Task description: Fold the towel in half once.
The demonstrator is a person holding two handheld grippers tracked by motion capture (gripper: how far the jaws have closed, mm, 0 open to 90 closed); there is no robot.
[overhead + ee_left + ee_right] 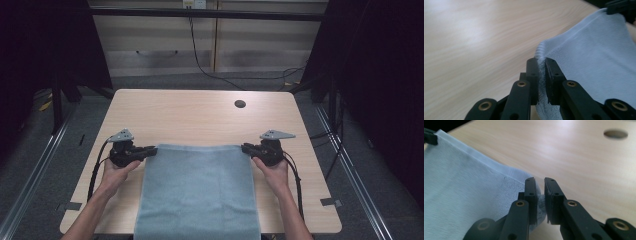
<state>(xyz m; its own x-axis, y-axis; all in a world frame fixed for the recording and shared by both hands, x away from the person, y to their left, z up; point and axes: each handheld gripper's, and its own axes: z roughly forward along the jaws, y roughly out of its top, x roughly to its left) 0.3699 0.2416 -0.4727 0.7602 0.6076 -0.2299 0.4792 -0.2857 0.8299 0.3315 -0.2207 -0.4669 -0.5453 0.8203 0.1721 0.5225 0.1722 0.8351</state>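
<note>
the left gripper (pixel 541 75) is pinching the far left corner of the pale blue towel (pixel 200 195), its two black jaws pressed nearly together with the ribbed hem squeezed between the pads (pixel 533 75). in the left gripper view the cloth is bunching up above the jaw tips and then running off to the right, where its far edge is ending at the other gripper's dark tips in the top right corner.

the right gripper (pixel 540 197) is pinching the far right corner of the same towel, the fabric caught between its pads (pixel 531 195) and pressed against the left-hand one (a thin sliver of light is showing beside the other pad). in the right gripper view the hem is stretching away to the upper left.

in the high view the left gripper (pixel 152 150) is pointing right and the right gripper (pixel 246 148) is pointing left, so the two are facing each other across the towel's far edge, which is running taut and straight between them. each is sitting in a hand, the left hand (pixel 117 172) and the right hand (pixel 272 172), with forearms coming in from the near side and black cables trailing back beside them.

the towel is lying in the middle of the wooden table (pixel 200 112), spreading from the held far edge toward the near edge of the table and hanging over it. farther off, a round hole (pixel 240 104) is sitting in the tabletop to the right of centre, well apart from the cloth.
</note>
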